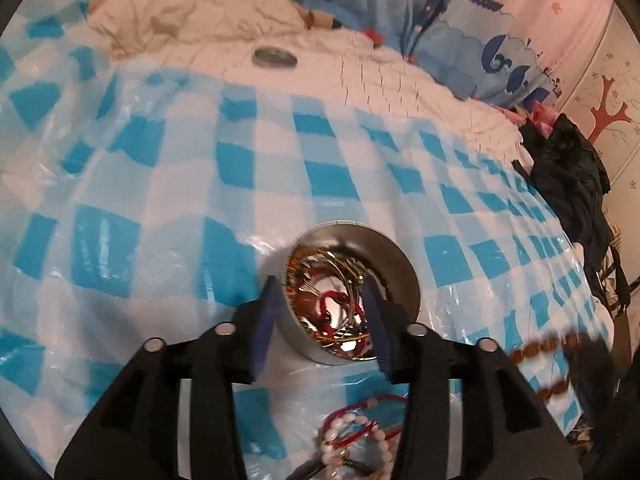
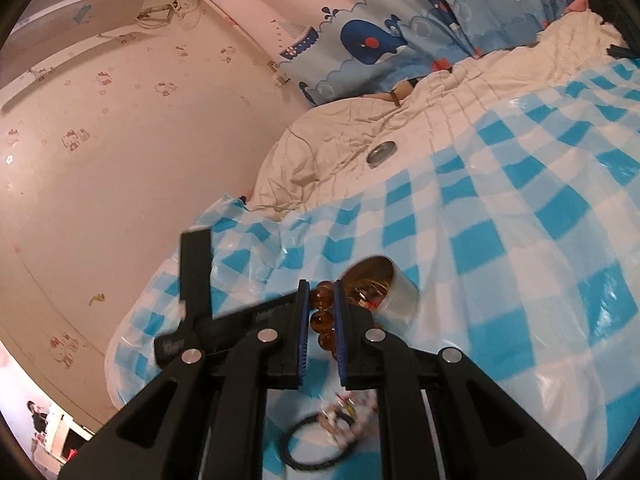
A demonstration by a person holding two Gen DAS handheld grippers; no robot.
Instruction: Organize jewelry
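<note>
No brand or readable writing is showing on the jewelry; in the right wrist view there is small white print on the black body of the other gripper, but it is too blurred to read.

In the left wrist view, the left gripper (image 1: 322, 300) is gripping the wall of a round metal tin (image 1: 400, 268) at the lower centre of the frame. One blue finger is sitting outside the wall and the other inside the tin, so the jaws are closed onto the wall. The tin is tilting, its open mouth pointing toward the camera, and a tangle of gold bangles and red cord (image 1: 332, 300) is lying inside. It is resting on a blue and white checked plastic sheet (image 1: 160, 184).

In the right wrist view, the right gripper (image 2: 321, 314) is holding an amber bead bracelet (image 2: 322, 324) between nearly closed fingers. The visible beads are running in a line along the fingers, toward the tin (image 2: 400, 296) just beyond the fingertips. The rest of the bracelet is hidden by the fingers.

At the bottom of the left view, pink bead bracelets with red cord (image 1: 352, 436) are lying on the sheet, partly cut off by the frame edge. In the right view a black hair tie (image 2: 316, 444) is lying near them, where the beads are blurred. A round metal lid (image 1: 275, 57) is lying far away on the cream quilt (image 1: 360, 76), at the upper centre.
</note>
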